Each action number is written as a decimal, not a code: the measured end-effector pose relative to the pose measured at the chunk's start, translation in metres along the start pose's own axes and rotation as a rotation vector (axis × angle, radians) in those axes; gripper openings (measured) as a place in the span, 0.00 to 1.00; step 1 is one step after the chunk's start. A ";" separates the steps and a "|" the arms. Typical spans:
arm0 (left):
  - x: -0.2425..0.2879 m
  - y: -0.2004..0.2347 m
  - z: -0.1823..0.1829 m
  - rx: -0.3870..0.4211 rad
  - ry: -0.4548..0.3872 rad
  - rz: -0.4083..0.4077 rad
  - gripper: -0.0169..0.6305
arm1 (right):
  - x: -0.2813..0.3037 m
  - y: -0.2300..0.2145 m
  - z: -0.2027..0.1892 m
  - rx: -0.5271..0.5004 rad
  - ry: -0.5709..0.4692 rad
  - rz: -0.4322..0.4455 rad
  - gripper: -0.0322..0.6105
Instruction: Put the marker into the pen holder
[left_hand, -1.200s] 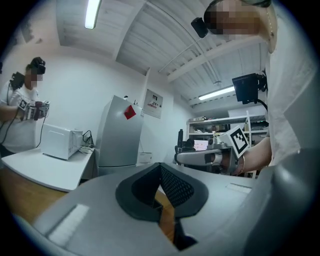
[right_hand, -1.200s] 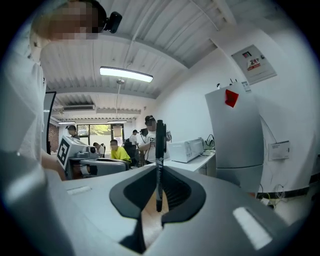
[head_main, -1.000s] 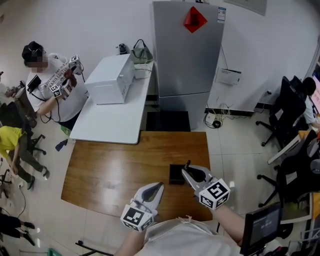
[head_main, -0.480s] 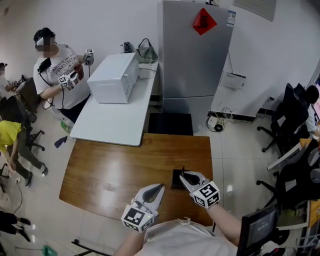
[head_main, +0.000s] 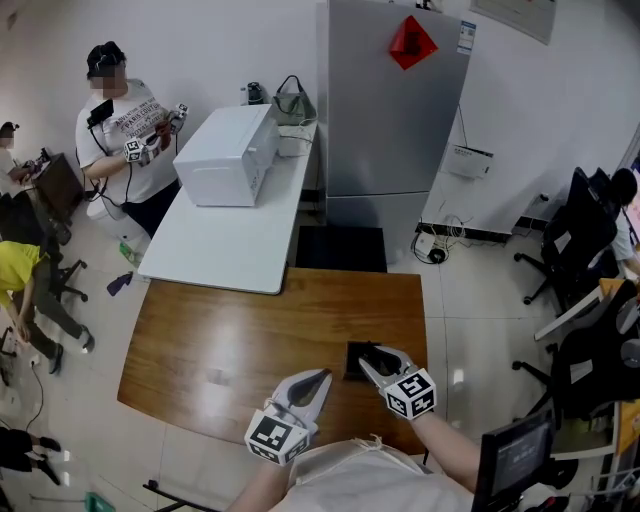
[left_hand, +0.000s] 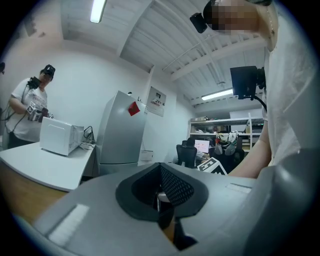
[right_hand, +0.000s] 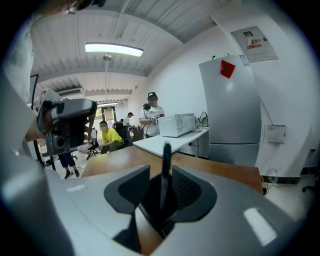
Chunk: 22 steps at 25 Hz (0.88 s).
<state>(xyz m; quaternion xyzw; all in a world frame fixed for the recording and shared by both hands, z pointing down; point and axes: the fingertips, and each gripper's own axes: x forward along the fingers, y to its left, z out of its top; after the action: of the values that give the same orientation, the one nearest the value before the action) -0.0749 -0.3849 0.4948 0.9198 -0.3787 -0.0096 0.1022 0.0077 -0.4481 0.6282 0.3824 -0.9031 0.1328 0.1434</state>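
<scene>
The person's right claw (head_main: 374, 354) hangs over the near right part of the brown worktop (head_main: 240, 330), directly above the black pen holder (head_main: 353, 364). Its jaws are opening. The black marker (right_hand: 165, 165) stands upright between them with a thin gap on each side, so the pads do not press on it. The lower end of the marker goes down into the dark space under this claw, where the holder is, but I cannot see the tip itself. The left claw (head_main: 318, 378) is to the left of the right claw and a little nearer to the person. It is close to the holder but not touching it. Its jaws are together and nothing is between them. Far beyond both claws stand a white worktop (head_main: 225, 250) with a white microwave (head_main: 225, 155) on it, and a grey refrigerator (head_main: 390, 110).
</scene>
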 end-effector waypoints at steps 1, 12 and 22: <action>0.000 0.001 -0.002 0.003 -0.001 -0.001 0.05 | -0.001 0.000 0.000 0.008 -0.003 -0.004 0.29; 0.007 -0.010 -0.005 0.012 0.008 -0.051 0.05 | -0.048 0.010 0.078 0.017 -0.231 -0.047 0.23; 0.001 -0.019 -0.004 0.008 0.000 -0.092 0.05 | -0.106 0.059 0.115 -0.085 -0.349 -0.063 0.05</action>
<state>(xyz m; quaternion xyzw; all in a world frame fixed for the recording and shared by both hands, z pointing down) -0.0604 -0.3717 0.4949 0.9366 -0.3362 -0.0130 0.0980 0.0176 -0.3796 0.4758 0.4213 -0.9067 0.0217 0.0044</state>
